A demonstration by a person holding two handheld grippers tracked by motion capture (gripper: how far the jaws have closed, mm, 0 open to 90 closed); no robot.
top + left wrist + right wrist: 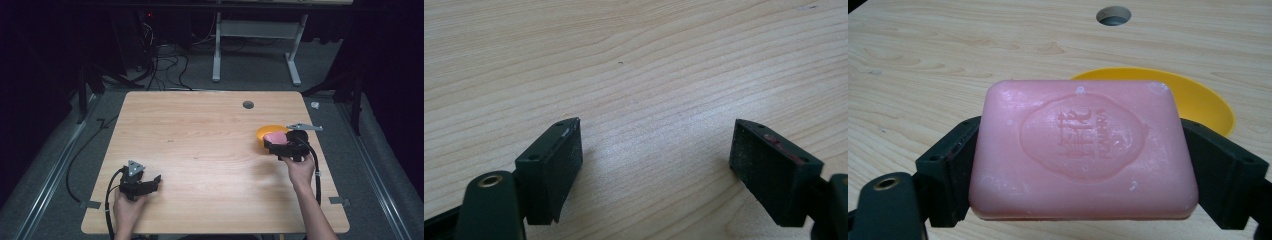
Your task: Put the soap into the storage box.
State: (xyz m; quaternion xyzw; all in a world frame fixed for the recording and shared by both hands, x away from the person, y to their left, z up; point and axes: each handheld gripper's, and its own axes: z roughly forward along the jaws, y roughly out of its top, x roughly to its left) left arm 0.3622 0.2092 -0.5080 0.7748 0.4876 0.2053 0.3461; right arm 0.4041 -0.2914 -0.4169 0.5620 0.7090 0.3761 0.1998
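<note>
The right tool (pixel 1083 165) is clamping a pink soap bar (pixel 1083 150) beside the yellow bowl (pixel 1208 100), probably carrying it in. Next it's needing a gentle release over the bowl; the left tool (pixel 656 165) is sitting spread apart on the table (pixel 634 60).

In the high view the left gripper (pixel 150 183) sits in the lower left of the frame, held in the person's left hand (pixel 127 206), whose forearm enters from the bottom edge. Its jaws stand wide apart with nothing between them. The right gripper (pixel 274 142) is at the right of the frame, gripped by the right hand (pixel 300 167), forearm slanting in from the lower right. Its jaws are clamped on both ends of a pink soap bar (pixel 1083 150).
</note>
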